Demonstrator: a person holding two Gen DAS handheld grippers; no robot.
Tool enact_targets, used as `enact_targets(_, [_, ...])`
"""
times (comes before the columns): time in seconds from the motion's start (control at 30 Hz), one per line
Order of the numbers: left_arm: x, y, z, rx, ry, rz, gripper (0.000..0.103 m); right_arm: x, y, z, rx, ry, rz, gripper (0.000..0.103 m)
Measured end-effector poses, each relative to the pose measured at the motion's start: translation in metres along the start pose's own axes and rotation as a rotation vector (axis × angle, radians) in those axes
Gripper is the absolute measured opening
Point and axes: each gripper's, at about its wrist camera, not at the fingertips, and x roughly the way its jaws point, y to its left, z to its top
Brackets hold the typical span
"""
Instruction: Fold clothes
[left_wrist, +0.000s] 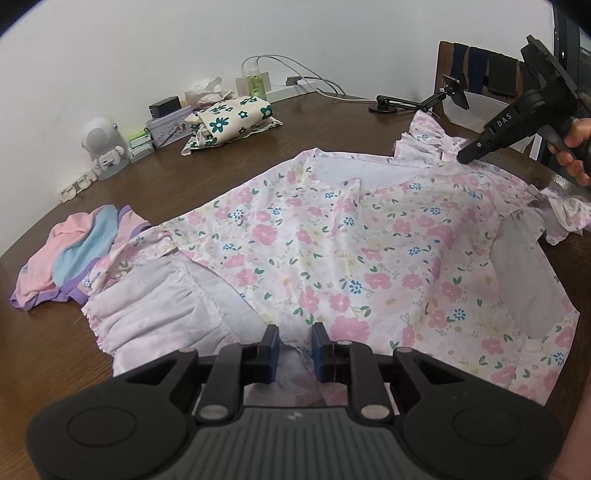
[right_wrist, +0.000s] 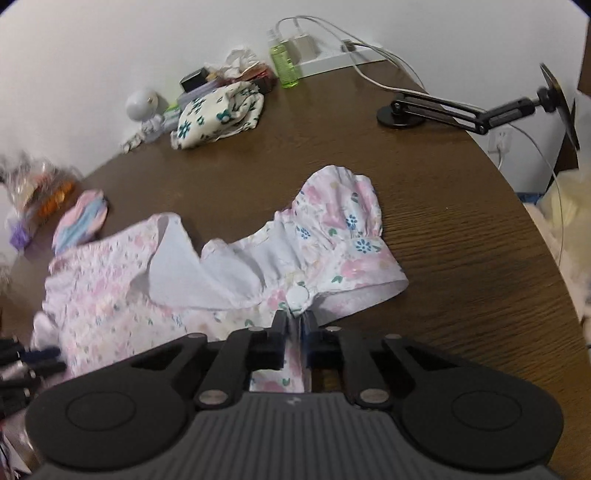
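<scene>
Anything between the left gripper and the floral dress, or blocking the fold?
Nothing visible. The left gripper hangs open directly over the pink floral dress hem. The right gripper is shut on its shoulder. The small pink-and-blue garment touches the dress's left edge, outside the fold path.

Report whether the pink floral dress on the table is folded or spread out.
Mostly spread: the pink floral cotton dress lies open across the brown wooden table, only edges turned over showing lining. The right gripper pinches its shoulder.

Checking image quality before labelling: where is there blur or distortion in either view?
Left wrist: sharp dress, table edge bowed by fisheye. Right wrist: softer overall, clutter at the left edge smeared, dress print washed out; dark corners in both.
</scene>
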Motion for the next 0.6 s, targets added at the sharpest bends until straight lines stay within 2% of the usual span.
enact_targets(0.17, [-0.001,-0.001,-0.001,-0.002,0.000,0.005,0.017,-0.003,-0.015,0.000,0.066,-0.062,-0.058,0.001])
enact_targets(0.3, [-0.001,0.000,-0.001,-0.002,-0.003,0.007,0.017,-0.003,-0.020,-0.002,0.092,-0.061,-0.037,0.002])
enact_targets(0.37, [-0.001,0.000,-0.001,0.002,-0.003,0.007,0.017,-0.006,-0.019,0.000,0.109,-0.076,-0.012,0.007])
enact_targets(0.4, [-0.001,0.000,-0.001,0.003,-0.004,0.008,0.017,-0.007,-0.020,0.002,0.117,-0.079,0.005,0.018])
enact_targets(0.43, [-0.001,0.000,-0.002,0.004,-0.004,0.009,0.017,-0.008,-0.020,0.004,0.126,-0.080,0.025,0.037])
enact_targets(0.47, [-0.002,0.000,-0.002,0.005,-0.005,0.010,0.017,-0.008,-0.018,0.006,0.124,-0.083,0.028,0.042])
enact_targets(0.57, [-0.001,-0.001,-0.002,0.001,-0.006,0.011,0.017,-0.002,-0.010,0.012,0.082,-0.074,-0.002,0.038])
enact_targets(0.6, [-0.001,-0.001,-0.002,-0.001,-0.007,0.011,0.017,0.001,-0.008,0.013,0.074,-0.062,-0.008,0.030])
